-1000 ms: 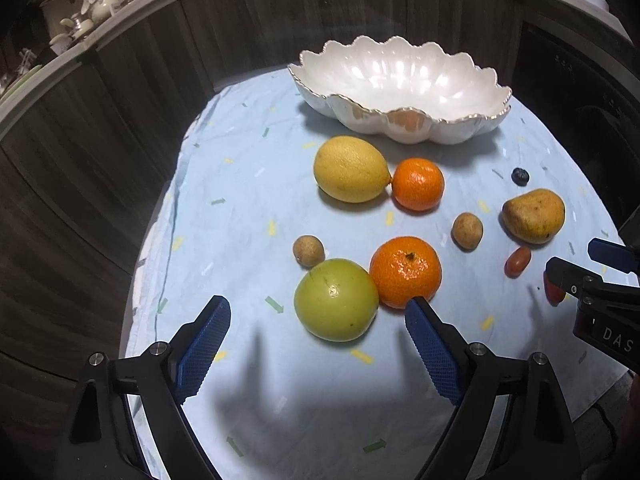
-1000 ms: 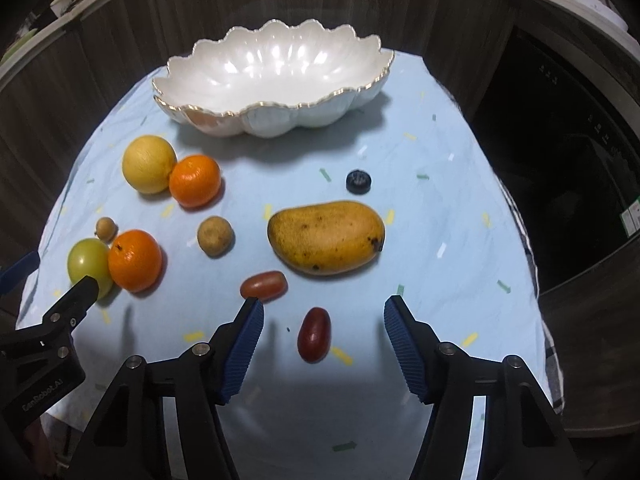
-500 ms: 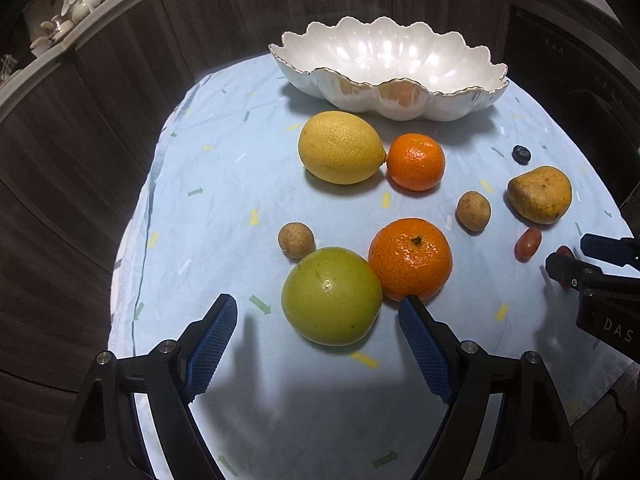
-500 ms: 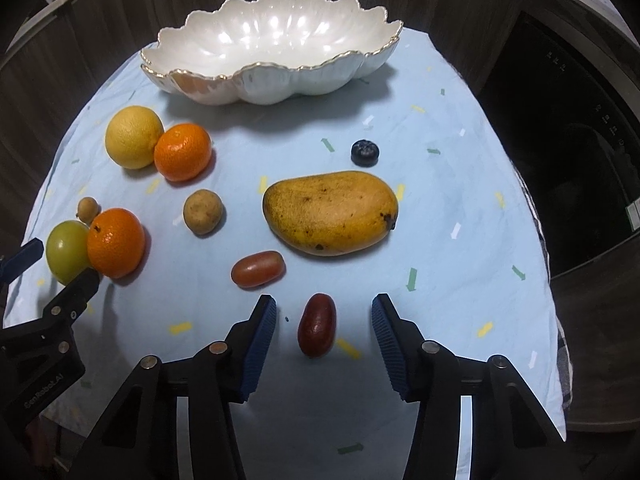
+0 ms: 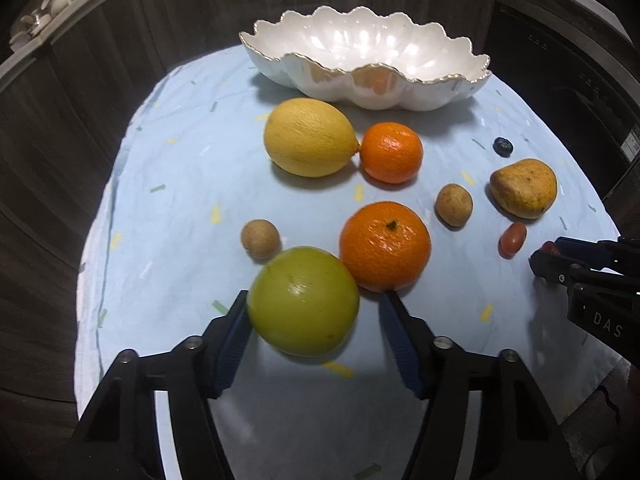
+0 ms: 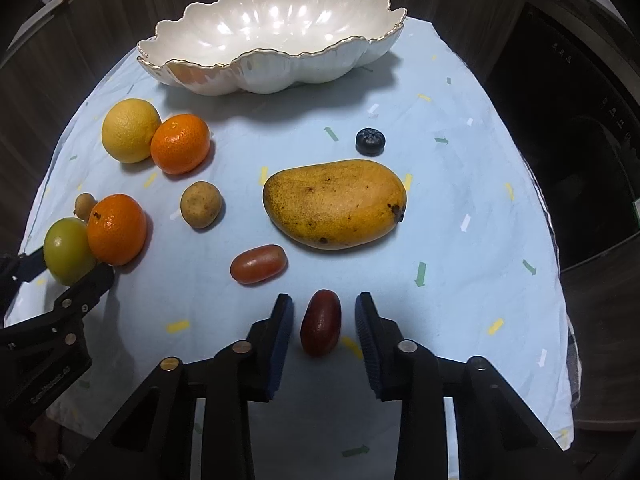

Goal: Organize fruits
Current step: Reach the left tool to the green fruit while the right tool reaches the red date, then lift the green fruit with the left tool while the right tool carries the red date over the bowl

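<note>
The left gripper (image 5: 314, 316) is closing its spread fingers around the green fruit (image 5: 303, 301), whose left side is touching one pad while the large orange (image 5: 385, 245) is crowding its right and a small brown fruit (image 5: 260, 239) is sitting just behind. The right gripper (image 6: 324, 320) is narrowing on the dark red fruit (image 6: 321, 322), fingers not yet touching; a lighter red fruit (image 6: 259, 263) and the mango (image 6: 335, 203) are lying beyond, before the white bowl (image 6: 260, 76).

I seem to be in a home kitchen: dark wood-grain cabinets (image 5: 100, 92) curve behind my cloth-covered surface (image 5: 180, 208), crockery (image 5: 44, 12) crowds the countertop, and a black built-in appliance (image 6: 580, 184) stands alongside.
</note>
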`<action>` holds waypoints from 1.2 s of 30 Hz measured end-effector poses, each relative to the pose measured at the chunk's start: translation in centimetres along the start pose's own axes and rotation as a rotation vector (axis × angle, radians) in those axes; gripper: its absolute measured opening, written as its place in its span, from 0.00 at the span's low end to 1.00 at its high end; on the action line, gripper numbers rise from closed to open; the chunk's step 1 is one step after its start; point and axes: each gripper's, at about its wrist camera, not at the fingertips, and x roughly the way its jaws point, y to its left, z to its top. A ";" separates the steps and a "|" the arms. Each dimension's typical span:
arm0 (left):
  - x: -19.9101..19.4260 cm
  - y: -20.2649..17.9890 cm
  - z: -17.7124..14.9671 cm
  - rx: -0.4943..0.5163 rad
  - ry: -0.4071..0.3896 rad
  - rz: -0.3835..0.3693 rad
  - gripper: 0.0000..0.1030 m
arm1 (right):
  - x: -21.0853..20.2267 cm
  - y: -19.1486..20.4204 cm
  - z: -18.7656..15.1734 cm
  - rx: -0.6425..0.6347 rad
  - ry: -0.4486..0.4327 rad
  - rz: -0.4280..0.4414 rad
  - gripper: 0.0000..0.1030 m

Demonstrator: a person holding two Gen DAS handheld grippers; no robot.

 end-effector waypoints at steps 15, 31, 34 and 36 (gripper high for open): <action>-0.2 0.3 -0.2 -0.009 -0.021 0.025 0.47 | -0.7 0.4 -0.5 -0.016 -0.021 0.043 0.18; -4.3 0.1 0.1 -0.019 -0.093 0.059 0.47 | -4.2 -0.1 -0.2 -0.005 -0.128 0.060 0.18; -5.1 -0.1 0.5 -0.016 -0.107 0.066 0.47 | -4.9 -0.4 -0.1 0.002 -0.147 0.065 0.18; -5.7 -0.1 0.9 -0.018 -0.115 0.071 0.47 | -5.3 -0.6 0.0 0.007 -0.158 0.068 0.18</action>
